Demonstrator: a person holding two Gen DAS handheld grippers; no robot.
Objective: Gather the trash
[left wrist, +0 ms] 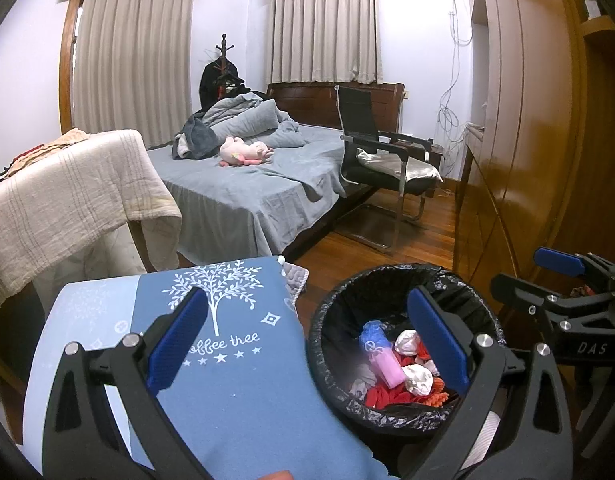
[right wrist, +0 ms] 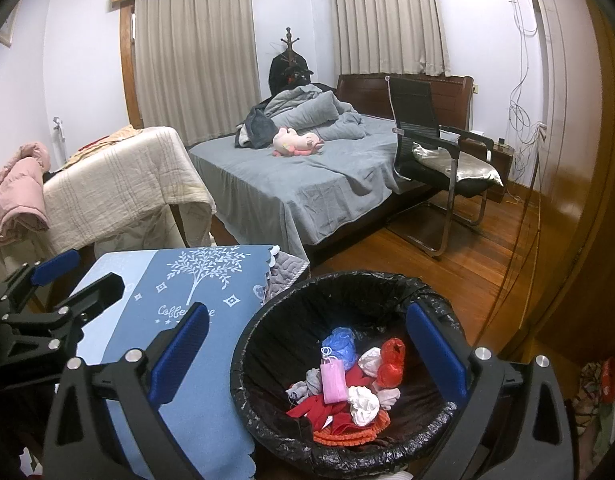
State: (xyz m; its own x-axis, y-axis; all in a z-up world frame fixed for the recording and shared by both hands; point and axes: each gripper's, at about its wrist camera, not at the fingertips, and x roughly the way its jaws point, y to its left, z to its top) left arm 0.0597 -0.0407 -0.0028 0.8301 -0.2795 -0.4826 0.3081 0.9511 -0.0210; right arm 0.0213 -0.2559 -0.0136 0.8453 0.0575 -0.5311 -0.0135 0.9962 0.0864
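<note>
Trash sitting in the lined bin, both grippers empty above it.

Pink mask (right wrist: 332, 382), blue wad (right wrist: 340, 345), red bag (right wrist: 392, 362), white crumpled wads (right wrist: 363, 400) and red-orange cloth scraps piled at bottom of bin (right wrist: 267, 320); black liner folded over rim, likely to keep it from slipping in. Right gripper (right wrist: 307, 360) over bin mouth, jaws wide apart, nothing held. Left gripper (left wrist: 307, 344) straddling bin edge and blue tree-print cloth (left wrist: 235, 400) on the surface beside bin, jaws apart, empty. Bin on wood floor near bed. No loose trash visible on surface; collection seemingly near done.
</note>
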